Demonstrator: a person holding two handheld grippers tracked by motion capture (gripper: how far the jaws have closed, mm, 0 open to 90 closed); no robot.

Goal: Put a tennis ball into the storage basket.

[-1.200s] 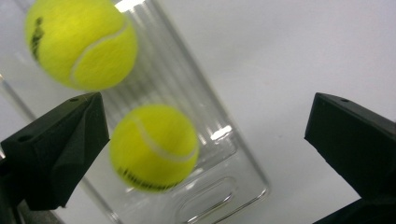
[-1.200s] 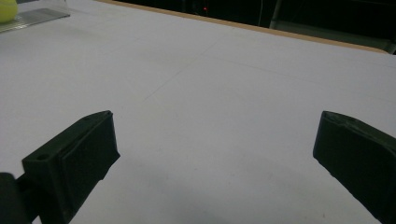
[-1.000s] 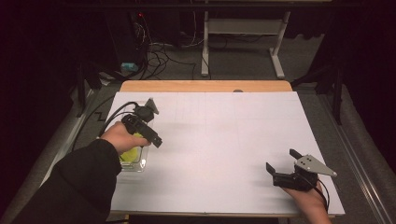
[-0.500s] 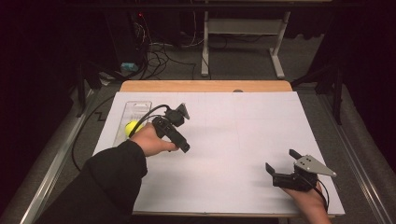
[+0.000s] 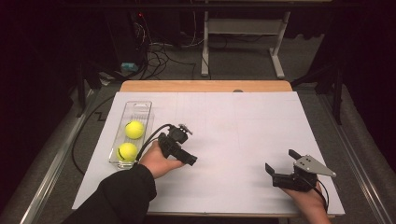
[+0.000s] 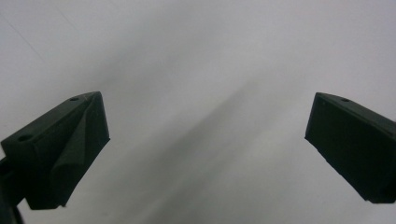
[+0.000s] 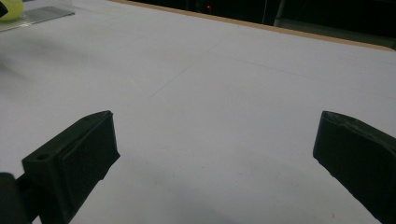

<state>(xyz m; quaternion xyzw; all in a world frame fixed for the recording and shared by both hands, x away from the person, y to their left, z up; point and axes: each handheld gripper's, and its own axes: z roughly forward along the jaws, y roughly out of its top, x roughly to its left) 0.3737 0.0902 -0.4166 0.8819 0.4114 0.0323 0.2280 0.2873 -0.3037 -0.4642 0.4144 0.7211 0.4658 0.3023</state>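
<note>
A clear plastic tray (image 5: 142, 106) lies along the left side of the white sheet (image 5: 233, 121) and holds two yellow tennis balls, one in the middle (image 5: 134, 129) and one at the near end (image 5: 127, 151). My left gripper (image 5: 185, 150) hovers just right of the tray, held in a hand with a dark sleeve. Its jaws stand wide apart over bare white paper (image 6: 208, 144), with nothing between them. My right gripper (image 5: 281, 162) rests low at the near right, also open and empty (image 7: 215, 158). From there a ball (image 7: 9, 8) and the tray (image 7: 44, 15) show far off at the top left.
A wooden table edge (image 5: 205, 86) shows beyond the sheet. A black cable (image 5: 149, 137) loops from the left gripper beside the tray. Behind the table are floor cables (image 5: 161, 51) and a white metal frame (image 5: 243, 28). Metal rails run along both table sides.
My left hand has drawn away from the tray to the right over the sheet, uncovering the near ball that now lies in the tray. The right gripper has stayed put.
</note>
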